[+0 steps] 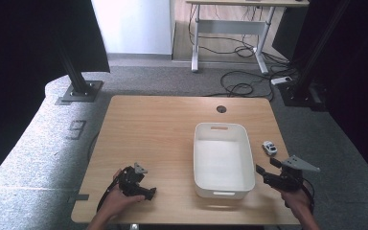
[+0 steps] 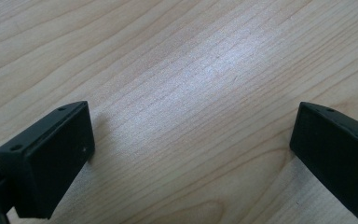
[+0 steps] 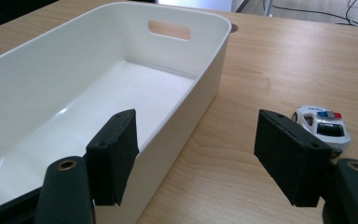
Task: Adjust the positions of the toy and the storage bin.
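Both claws released, nothing grasped.
Right claw (image 3: 196, 158): toy police car (image 3: 323, 125) just beyond its right jaw, white bin (image 3: 177, 70) at its left. Left claw (image 2: 191, 158) low over bare bench (image 2: 191, 60).

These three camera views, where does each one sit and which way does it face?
High view: above the person's side, facing forward and down on the wooden table; both hands, left gripper, right gripper.
Left gripper view: on that gripper, facing bare tabletop; its open jaws.
Right gripper view: on that gripper; open jaws.
Shared with high view: white bin, toy police car.
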A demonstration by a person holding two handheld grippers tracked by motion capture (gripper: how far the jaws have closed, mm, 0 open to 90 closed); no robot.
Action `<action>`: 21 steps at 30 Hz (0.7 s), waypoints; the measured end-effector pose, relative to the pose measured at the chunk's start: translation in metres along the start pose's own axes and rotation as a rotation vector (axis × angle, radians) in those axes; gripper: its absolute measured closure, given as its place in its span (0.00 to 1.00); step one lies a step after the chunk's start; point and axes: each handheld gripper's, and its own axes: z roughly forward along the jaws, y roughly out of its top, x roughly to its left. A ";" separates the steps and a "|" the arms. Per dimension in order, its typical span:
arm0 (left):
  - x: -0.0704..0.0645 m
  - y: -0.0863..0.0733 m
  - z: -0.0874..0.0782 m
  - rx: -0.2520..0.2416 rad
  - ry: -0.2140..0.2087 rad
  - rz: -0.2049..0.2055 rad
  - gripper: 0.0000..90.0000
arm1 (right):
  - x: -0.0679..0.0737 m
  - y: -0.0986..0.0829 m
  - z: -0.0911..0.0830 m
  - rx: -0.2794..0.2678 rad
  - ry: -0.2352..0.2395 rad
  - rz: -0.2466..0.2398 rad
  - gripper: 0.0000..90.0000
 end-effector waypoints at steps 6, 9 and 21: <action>0.000 0.000 0.000 0.000 0.001 -0.001 0.00 | 0.005 0.004 0.002 -0.004 0.010 -0.009 0.33; 0.000 0.000 0.000 0.001 0.001 -0.001 0.00 | 0.008 0.005 0.002 -0.003 0.017 -0.012 0.33; 0.000 0.000 0.000 0.001 0.001 -0.002 0.00 | 0.015 0.005 0.015 0.031 0.017 -0.027 0.32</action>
